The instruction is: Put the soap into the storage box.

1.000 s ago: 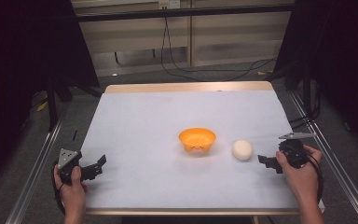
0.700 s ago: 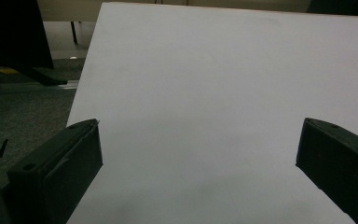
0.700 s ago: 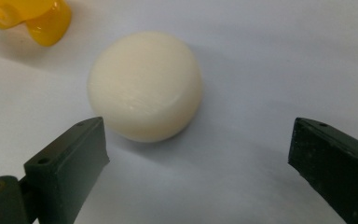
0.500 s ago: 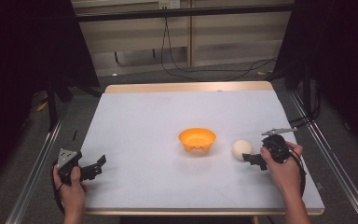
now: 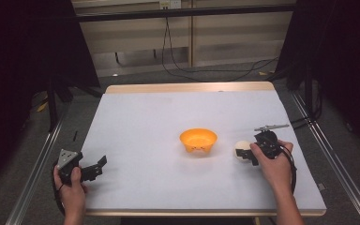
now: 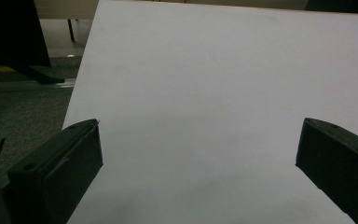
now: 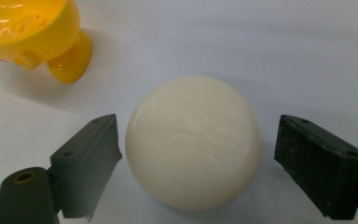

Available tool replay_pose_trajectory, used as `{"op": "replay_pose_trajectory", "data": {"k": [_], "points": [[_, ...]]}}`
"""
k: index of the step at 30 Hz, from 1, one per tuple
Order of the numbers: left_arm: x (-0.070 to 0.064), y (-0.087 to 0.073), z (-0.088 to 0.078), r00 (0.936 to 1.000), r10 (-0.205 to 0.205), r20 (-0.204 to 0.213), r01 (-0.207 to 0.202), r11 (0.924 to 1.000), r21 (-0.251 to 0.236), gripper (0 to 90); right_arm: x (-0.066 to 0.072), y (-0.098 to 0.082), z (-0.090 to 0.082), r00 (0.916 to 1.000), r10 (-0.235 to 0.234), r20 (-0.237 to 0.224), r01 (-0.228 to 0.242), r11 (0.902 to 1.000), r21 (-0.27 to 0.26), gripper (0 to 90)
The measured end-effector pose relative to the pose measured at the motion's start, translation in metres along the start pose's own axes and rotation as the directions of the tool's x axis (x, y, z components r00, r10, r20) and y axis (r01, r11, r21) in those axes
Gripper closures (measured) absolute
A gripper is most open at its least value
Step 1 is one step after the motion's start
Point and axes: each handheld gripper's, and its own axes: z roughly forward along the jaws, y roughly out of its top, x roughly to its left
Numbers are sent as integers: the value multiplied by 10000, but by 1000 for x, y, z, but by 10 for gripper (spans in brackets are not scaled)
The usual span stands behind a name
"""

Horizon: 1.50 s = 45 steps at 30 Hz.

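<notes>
left gripper [image 5: 96, 168]: jaws wide apart, nothing in them, table's [image 5: 145, 117] 8 o'clock corner | right gripper [image 7: 193, 154]: jaws closing in, not yet pinching the white ball [image 7: 193, 142] between them | orange bowl [image 5: 198, 139]: 9 o'clock of ball, mid-table

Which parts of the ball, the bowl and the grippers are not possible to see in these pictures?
- Ball: its underside and its contact with the table, in the right gripper view; its own body hides them.
- Bowl: cut off by the top-left edge there.
- Right gripper: jaw gaps too small in the high view.
- Left gripper: jaw bases cut off by the bottom edge.
</notes>
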Motion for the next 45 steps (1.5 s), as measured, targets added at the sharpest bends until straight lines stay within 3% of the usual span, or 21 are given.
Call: {"op": "replay_pose_trajectory", "data": {"k": [4, 8, 13, 24, 45], "points": [[1, 0, 0, 9999, -11, 120, 11, 10000, -11, 3, 5, 2, 6, 9998, 89, 151, -90, 9999, 76, 177], [0, 0, 0, 10000, -5, 70, 5, 10000, 9, 3, 10, 2, 14, 9982, 24, 599, -37, 9998, 208, 227], [1, 0, 0, 9999, -4, 107, 4, 10000, 7, 4, 13, 3, 16, 9960, 46, 892, -63, 9998, 190, 232], [1, 0, 0, 9999, -7, 112, 7, 10000, 19, 4, 13, 5, 17, 9990, 42, 450, -54, 9996, 274, 235], [1, 0, 0, 9999, -11, 145, 10, 10000, 20, 5, 27, 30, 0, 9983, -349, 471, 351, 9994, -37, 235]]}}
